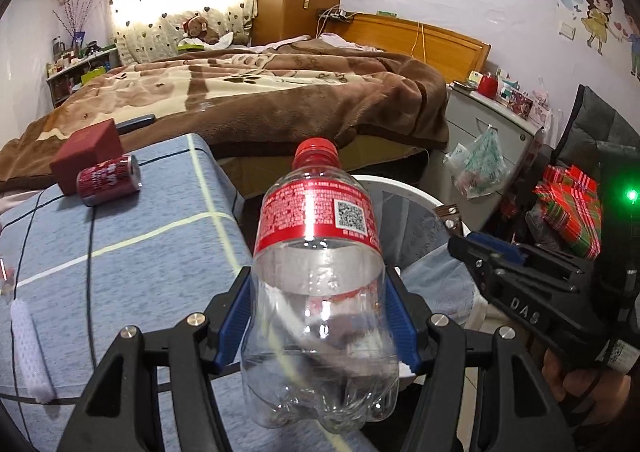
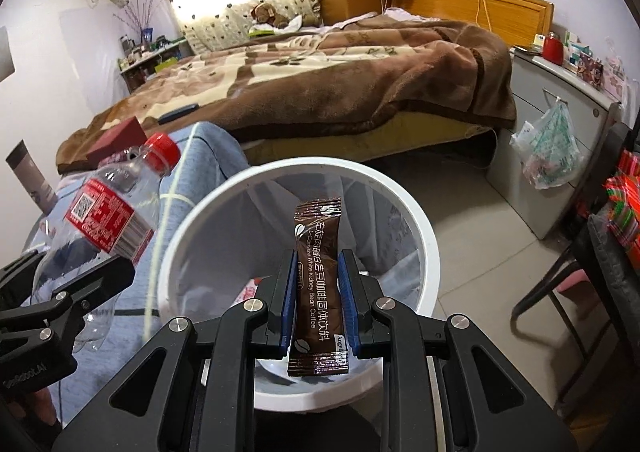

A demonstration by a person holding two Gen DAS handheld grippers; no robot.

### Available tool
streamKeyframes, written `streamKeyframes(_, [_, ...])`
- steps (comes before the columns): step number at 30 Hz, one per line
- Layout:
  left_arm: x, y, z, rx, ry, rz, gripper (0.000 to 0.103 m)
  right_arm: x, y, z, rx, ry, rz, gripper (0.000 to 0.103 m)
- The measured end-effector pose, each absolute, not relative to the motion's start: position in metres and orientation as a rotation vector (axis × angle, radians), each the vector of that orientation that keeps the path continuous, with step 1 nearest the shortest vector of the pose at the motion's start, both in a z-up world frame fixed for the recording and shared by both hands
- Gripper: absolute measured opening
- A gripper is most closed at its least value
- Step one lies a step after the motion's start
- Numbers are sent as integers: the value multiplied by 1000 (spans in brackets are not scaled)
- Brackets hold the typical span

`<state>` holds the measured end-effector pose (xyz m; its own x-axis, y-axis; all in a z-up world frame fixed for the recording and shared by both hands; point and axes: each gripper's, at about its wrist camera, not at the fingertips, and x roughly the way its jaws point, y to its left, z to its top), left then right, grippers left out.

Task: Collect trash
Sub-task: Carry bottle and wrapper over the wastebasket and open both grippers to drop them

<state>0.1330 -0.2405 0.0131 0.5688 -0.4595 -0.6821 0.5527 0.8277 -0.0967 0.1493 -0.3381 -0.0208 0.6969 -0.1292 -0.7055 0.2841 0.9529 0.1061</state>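
Left gripper (image 1: 320,316) clenched on empty bottle (image 1: 320,264); right gripper (image 2: 316,292) clenched on coffee sachet (image 2: 318,284) over white bin (image 2: 416,223). Red can (image 1: 109,180), red box (image 1: 86,153) at ten o'clock on table (image 1: 160,219).

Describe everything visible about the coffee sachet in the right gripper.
The coffee sachet is a slim dark-brown stick pack, glossy foil-like, with white lettering and bean icons, crimped ends apparently unopened. It stands roughly upright, pinched at mid-length between the blue pads of the right hand-held gripper, directly over the open white trash bin. Nothing else touches it.
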Motion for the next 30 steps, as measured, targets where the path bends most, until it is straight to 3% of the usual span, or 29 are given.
streamKeyframes(11, [140,-267,-3,152,809,-618,65,152,-351,-35,173,826,-245,23])
streamKeyframes(14, [142,-265,-5,138,818,-608,69,150,-353,-38,158,835,-273,25])
streamKeyframes(15, [142,-263,-5,132,818,-606,75,149,-355,-38,167,836,-269,31])
streamKeyframes(18, [141,-259,-2,123,812,-605,77,146,-359,-39,202,835,-270,56])
streamKeyframes(30, [136,-237,10,98,777,-574,77,143,-351,-31,227,800,-267,56])
